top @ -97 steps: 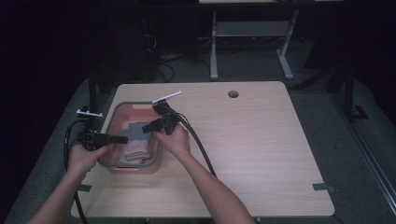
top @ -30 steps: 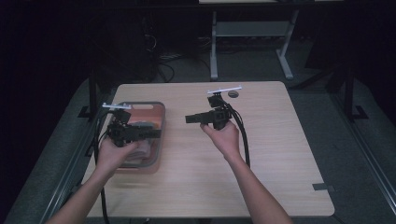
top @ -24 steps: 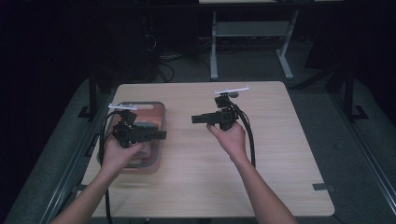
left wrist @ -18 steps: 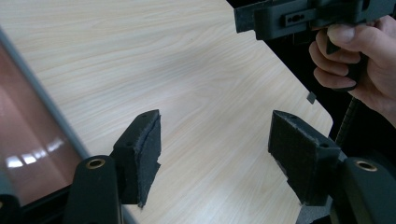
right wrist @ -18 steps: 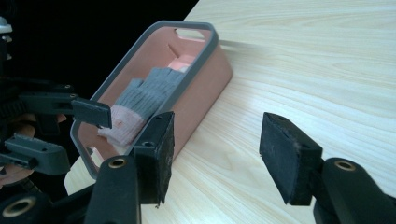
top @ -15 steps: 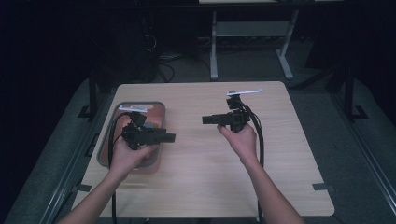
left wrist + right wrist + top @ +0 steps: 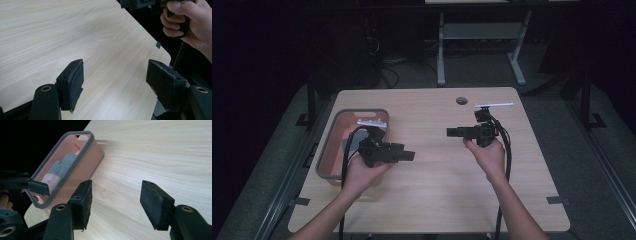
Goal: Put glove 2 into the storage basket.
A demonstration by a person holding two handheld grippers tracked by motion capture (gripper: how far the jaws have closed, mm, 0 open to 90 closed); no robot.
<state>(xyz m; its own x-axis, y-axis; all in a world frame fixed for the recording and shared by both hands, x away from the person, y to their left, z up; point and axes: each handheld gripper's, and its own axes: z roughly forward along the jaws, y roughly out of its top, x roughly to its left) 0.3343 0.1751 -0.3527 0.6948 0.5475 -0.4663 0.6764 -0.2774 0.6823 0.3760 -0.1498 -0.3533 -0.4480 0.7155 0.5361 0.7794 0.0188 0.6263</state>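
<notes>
A pink bin with a grey rim [image 7: 328, 150] stands at the table's left. In the right gripper view the bin [image 7: 86, 157] holds a grey cloth [image 7: 62, 165] and something pale pink [image 7: 51, 180]. My left gripper [image 7: 409, 156] hovers just right of the bin and points right. Its jaws [image 7: 115, 80] are open with only bare wood between them, and they have just been opening. My right gripper [image 7: 451, 132] is held over the table's right half and points left toward the bin. It [image 7: 116, 200] is open and holds nothing, and its jaws have also been opening.
The light wooden table [image 7: 437, 195] has a round cable hole [image 7: 461, 100] near its far edge. Black cables trail from both grippers toward the person. Another desk's metal legs [image 7: 441, 50] stand on the dark floor behind.
Both grippers were over the bin earlier. The left one has drifted right, just off the bin's edge. The right one has swung right across the table.
</notes>
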